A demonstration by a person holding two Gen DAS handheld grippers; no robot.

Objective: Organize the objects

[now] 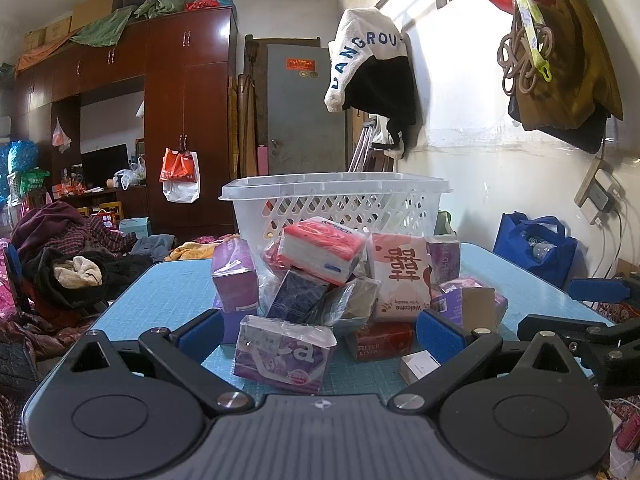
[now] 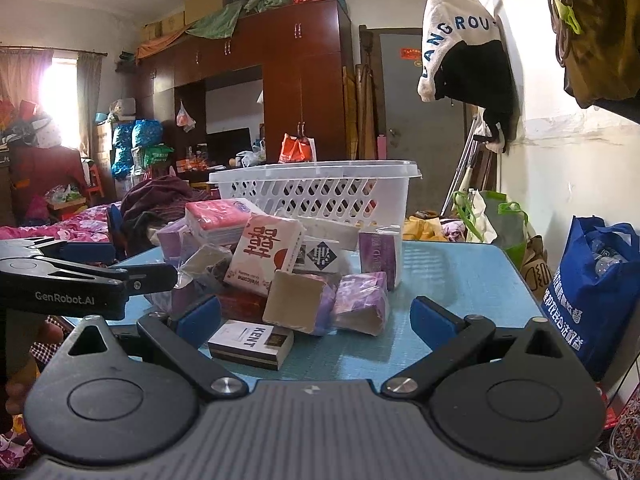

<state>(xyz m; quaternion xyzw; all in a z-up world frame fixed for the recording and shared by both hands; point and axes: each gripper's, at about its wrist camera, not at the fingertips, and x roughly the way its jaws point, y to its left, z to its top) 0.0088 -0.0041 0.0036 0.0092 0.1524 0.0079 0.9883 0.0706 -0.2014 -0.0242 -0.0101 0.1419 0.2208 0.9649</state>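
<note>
A pile of small packs and boxes lies on the blue cutting mat (image 1: 168,280) in front of a white lattice basket (image 1: 336,200), which also shows in the right wrist view (image 2: 316,192). The pile holds a purple wrapped pack (image 1: 280,354), a red-and-white tissue pack (image 1: 320,248), a white pack with red characters (image 1: 400,276) and a Kent cigarette box (image 2: 250,344). My left gripper (image 1: 320,332) is open and empty, its jaws either side of the purple pack. My right gripper (image 2: 316,320) is open and empty just before the Kent box.
The right gripper's body (image 1: 580,340) shows at the right edge of the left wrist view; the left gripper's body (image 2: 80,276) shows at the left of the right wrist view. A blue shopping bag (image 2: 600,292) stands right of the table. Clothes (image 1: 68,256) lie heaped to the left.
</note>
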